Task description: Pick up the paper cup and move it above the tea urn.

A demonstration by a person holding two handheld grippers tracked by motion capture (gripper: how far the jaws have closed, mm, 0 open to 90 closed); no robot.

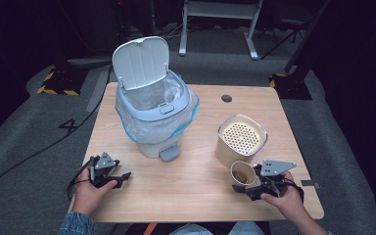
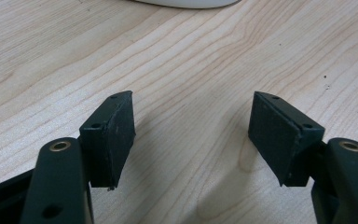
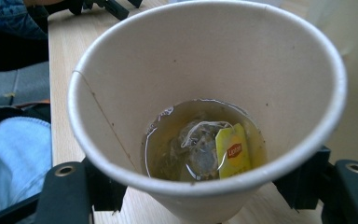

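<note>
Right gripper [image 1: 247, 188] clamped on paper cup [image 1: 241, 172], tea and tea bag [image 3: 205, 151] inside. At one o'clock, just beside: perforated canister [image 1: 242, 139]. At ten o'clock: open bin [image 1: 154, 115]. Near table's [image 1: 196, 196] front edge. Left gripper [image 1: 120, 178] spread wide, empty, over bare wood.

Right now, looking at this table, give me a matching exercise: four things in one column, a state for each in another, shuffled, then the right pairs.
Things:
1. bin
2. paper cup
3. left gripper
4. strainer pot

States:
A. jaws apart over bare wood
B. lid up, plastic liner inside
C. perforated top, standing on the table
D. between the right gripper's jaws, tea bag and liquid inside

Pairs: 1-B, 2-D, 3-A, 4-C
</note>
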